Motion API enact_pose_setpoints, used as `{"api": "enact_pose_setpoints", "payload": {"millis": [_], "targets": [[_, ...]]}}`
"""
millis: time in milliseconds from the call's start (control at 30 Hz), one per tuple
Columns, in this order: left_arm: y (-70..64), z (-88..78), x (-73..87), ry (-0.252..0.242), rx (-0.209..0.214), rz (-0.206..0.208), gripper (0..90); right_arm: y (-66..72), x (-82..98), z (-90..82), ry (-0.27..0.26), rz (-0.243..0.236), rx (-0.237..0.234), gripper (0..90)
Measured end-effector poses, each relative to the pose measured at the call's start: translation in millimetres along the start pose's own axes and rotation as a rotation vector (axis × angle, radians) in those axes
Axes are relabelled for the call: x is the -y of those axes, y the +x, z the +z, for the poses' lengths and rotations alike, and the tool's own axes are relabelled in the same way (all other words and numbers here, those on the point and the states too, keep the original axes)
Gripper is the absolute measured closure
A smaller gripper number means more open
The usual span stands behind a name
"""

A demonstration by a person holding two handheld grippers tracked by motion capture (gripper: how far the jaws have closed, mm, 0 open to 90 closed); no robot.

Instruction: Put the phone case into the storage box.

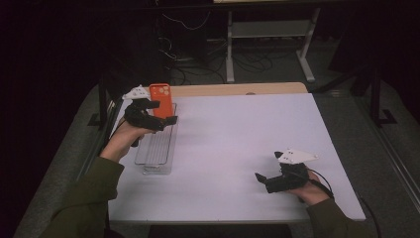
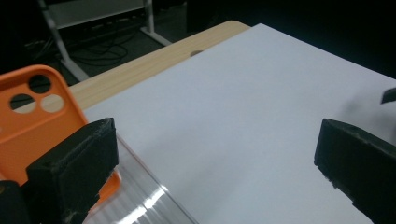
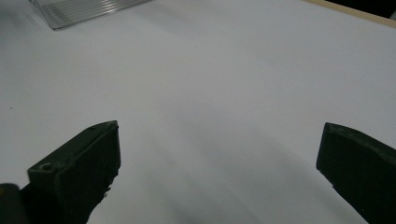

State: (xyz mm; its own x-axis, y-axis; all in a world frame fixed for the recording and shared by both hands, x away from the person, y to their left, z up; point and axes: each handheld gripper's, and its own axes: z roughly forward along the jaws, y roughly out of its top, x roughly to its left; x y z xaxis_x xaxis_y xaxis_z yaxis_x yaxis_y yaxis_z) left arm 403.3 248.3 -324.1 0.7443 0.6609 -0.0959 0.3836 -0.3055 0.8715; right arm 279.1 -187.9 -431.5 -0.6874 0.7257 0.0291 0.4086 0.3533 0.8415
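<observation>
Orange phone case stands at the far end of a clear tray, high view, with the left gripper spread beside it. Left gripper view: jaws wide, case ungripped. Right gripper rests open near the table edge. Next, likely closing on the case.

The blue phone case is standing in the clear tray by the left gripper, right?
Not quite: the phone case is orange, not blue, as the high view and left gripper view show. It does stand at the far end of the clear tray, by the left gripper.
</observation>
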Motion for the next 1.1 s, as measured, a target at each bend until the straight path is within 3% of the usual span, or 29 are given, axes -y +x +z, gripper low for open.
{"api": "enact_pose_setpoints", "payload": {"millis": [300, 733, 867, 1100], "targets": [[-15.2, -6.0, 17.8, -0.003, 0.031, 0.019, 0.0, 0.2, -0.8, -0.2, -0.004, -0.006, -0.005, 0.0], [-36.2, -16.4, 46.3, -0.033, 0.065, 0.006, 0.0, 1.0, -1.7, -1.1, -0.007, -0.01, -0.013, 0.0], [-42.9, -18.8, 55.5, -0.026, 0.072, 0.025, 0.0, 0.8, -2.0, -1.4, -0.011, -0.02, -0.012, 0.0], [-50.5, -20.7, 72.6, -0.037, 0.082, 0.009, 0.0, 0.7, -4.4, -3.2, -0.024, -0.032, -0.014, 0.0]]}}
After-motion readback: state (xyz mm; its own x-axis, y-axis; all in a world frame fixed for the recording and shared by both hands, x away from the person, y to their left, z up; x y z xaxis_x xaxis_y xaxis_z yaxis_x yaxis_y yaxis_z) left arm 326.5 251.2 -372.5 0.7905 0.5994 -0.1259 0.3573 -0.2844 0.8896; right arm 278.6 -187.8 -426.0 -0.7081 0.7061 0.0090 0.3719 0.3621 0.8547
